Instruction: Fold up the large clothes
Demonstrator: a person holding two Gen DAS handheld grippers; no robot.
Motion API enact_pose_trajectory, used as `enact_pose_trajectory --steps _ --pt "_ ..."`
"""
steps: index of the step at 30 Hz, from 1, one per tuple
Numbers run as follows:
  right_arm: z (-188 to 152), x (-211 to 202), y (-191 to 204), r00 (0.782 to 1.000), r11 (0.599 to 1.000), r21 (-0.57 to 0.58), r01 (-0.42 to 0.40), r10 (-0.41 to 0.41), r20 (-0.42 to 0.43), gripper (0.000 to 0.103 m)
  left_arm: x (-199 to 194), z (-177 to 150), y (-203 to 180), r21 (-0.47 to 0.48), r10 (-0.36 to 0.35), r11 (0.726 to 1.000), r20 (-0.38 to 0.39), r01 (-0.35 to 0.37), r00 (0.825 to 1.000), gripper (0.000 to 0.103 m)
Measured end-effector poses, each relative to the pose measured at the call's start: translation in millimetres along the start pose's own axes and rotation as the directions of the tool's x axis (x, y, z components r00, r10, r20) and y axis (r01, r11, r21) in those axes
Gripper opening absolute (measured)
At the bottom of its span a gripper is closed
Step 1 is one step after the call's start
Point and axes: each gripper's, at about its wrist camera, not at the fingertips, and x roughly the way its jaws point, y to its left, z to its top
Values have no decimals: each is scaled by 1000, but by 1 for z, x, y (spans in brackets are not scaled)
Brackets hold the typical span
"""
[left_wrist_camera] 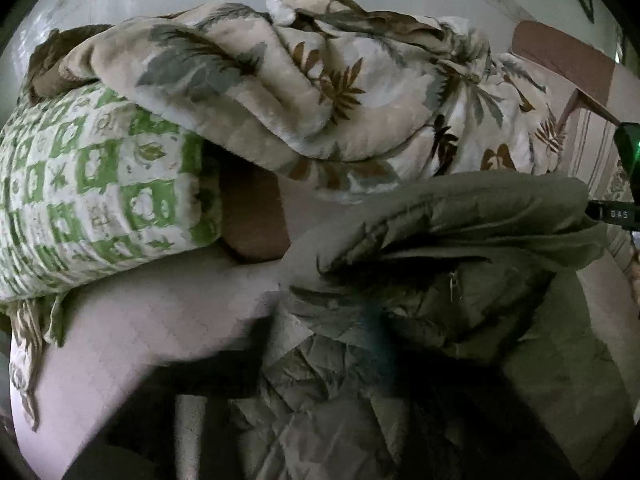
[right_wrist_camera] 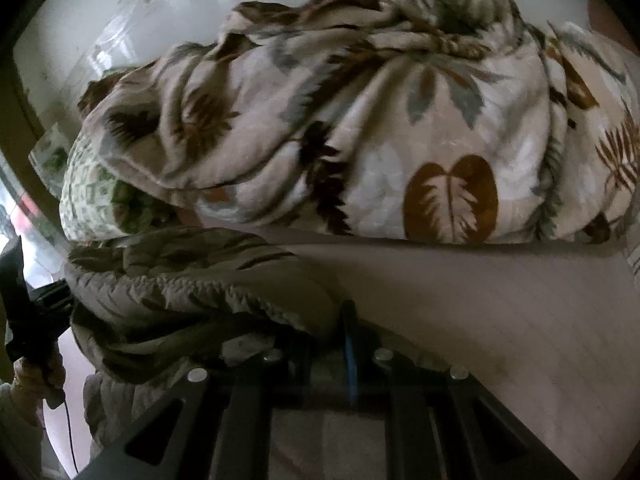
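Risk: the right tool, clenched on the jacket's edge, can drag the bunched quilted layers crooked, since only one edge is pinched. Left tool: jaws out of sight in both views, state cannot be told. Jacket: olive, quilted, puffy, heaped in thick folds at the bed's near edge, before the leaf-print blanket.

Your two views are dim, with soft daylight on the pale wall behind. Fisheye bending curves the edges, the lower foreground is dark shadow, and motion blur smears the near cloth.
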Motion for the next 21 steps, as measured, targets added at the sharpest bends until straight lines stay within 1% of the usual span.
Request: enact_pose_trajectory --steps 2,5,9,12,16,18,21 --pt "-2 6 -4 1000 1000 7 -6 6 -3 14 -2 1 -8 42 -12 999 39 10 999 75" --pt "-6 13 -7 1000 1000 10 -13 13 -9 14 0 9 -15 72 -18 997 46 15 999 75" --pt "-6 16 -11 1000 1000 19 -19 19 -10 14 3 19 -19 130 32 991 52 -39 998 75" --pt "-5 17 -14 1000 999 22 -27 28 -10 14 -1 23 -12 139 31 989 76 -42 997 75" --pt "-4 19 -14 999 999 24 -31 32 -7 14 5 28 -7 139 13 990 57 -21 998 75" --pt "-3 20 -15 999 999 33 -38 38 -4 14 12 30 -12 145 7 989 42 -13 999 75" --pt "-3 21 -14 999 999 27 -36 36 -8 14 23 34 -25 161 -28 987 20 24 999 75"
